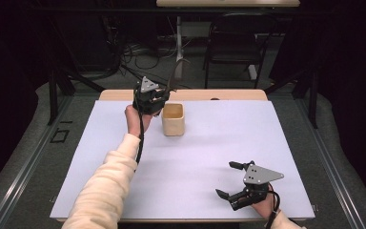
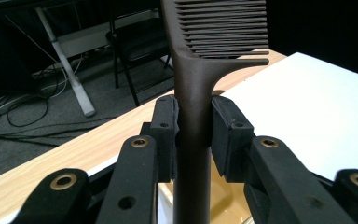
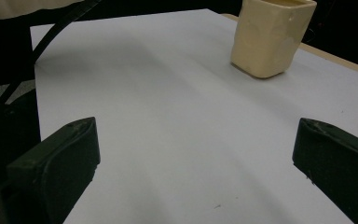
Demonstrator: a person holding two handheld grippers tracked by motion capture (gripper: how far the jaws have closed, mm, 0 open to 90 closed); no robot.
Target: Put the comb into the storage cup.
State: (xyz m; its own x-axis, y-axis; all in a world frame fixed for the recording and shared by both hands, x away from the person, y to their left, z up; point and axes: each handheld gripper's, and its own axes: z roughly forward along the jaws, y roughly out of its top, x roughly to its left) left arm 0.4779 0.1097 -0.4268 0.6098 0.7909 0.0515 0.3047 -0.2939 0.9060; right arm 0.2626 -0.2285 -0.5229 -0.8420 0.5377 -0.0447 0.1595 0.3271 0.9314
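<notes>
**Comb clamped over the cup, other claw just sitting there**

So the dark comb (image 2: 193, 112) is standing pretty much upright in the left gripper (image 2: 193, 128), and both pads are squeezed right against its handle, so that's a solid grip, jaws only as far apart as the handle is thick. The teeth are at the top end, pointing off to the right in the left gripper view. From the high view the comb (image 1: 177, 71) pokes up above the left gripper (image 1: 158, 101), which is held up off the surface at the far left part of the table, just beside the cream cup (image 1: 173, 119). In the left gripper view you can make out the cup's inside right below the handle.

The cup sits on the white mat (image 1: 186, 167), toward the far side.

The right gripper (image 1: 233, 180) is down near the front right corner of the mat, well apart from the cup, jaws spread wide with nothing between them.
</notes>
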